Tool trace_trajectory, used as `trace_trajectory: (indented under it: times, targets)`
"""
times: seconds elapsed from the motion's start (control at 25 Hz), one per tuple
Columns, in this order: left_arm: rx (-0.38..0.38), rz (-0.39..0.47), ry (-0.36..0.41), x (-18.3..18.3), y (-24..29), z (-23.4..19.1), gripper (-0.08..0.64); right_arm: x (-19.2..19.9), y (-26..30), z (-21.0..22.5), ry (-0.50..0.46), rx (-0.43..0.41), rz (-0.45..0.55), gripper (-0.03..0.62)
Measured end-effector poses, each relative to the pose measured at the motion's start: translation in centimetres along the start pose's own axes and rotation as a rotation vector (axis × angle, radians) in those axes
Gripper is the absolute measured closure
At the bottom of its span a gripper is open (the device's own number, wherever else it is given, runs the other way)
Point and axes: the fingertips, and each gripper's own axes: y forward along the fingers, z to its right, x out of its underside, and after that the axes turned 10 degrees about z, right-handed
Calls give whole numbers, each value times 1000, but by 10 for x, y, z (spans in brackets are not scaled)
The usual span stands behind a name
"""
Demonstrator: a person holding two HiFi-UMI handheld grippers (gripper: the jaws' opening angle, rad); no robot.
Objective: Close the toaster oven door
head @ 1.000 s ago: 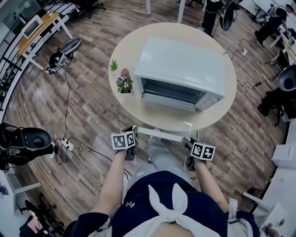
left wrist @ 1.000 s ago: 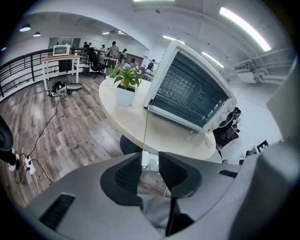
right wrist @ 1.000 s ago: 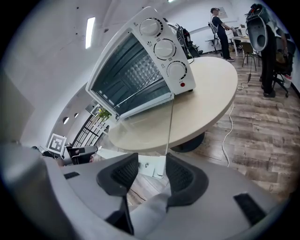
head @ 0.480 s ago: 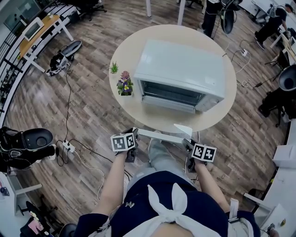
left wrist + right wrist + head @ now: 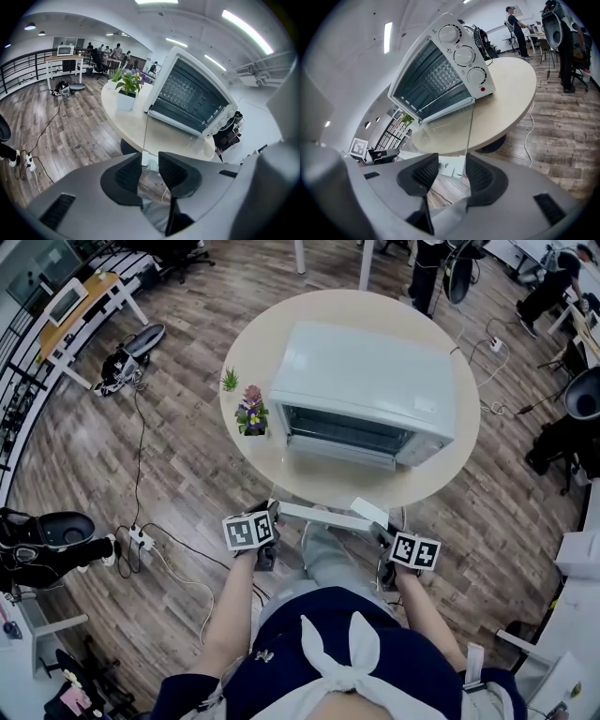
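White door handle point(image 5: 323, 514) clamped between claws point(image 5: 149, 161) point(image 5: 452, 164).

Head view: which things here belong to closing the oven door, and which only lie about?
For the job:
toaster oven, door open
door handle
left gripper and right gripper, at the handle's ends

Lying about:
flower pot
small green plant
power strip on the floor

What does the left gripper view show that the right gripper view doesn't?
Only the left gripper view: a white power strip on the wood floor. Only the right gripper view: a red light below the white control knobs. Both: the white toaster oven, its glass door open, on the round beige table, and the white door handle between the jaws.
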Motion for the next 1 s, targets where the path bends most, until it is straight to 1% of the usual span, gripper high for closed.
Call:
trace_trajectory:
  times: [0.2,0.4,0.8,1.0]
  targets:
    - [5,29,-14,-9,-6,3,437,-6,-5,-5,13,-12,18,407]
    - [5,32,-25,-10,-6,3,437,-9,-6,-6,14,-9,28,410]
    - [19,49,-11,-17,-9,9,437,-15,-10,-8,15,-14,48,411]
    - [20,60,-17,-20,-11,9,436,-18,-12,-11,18,-12,53,411]
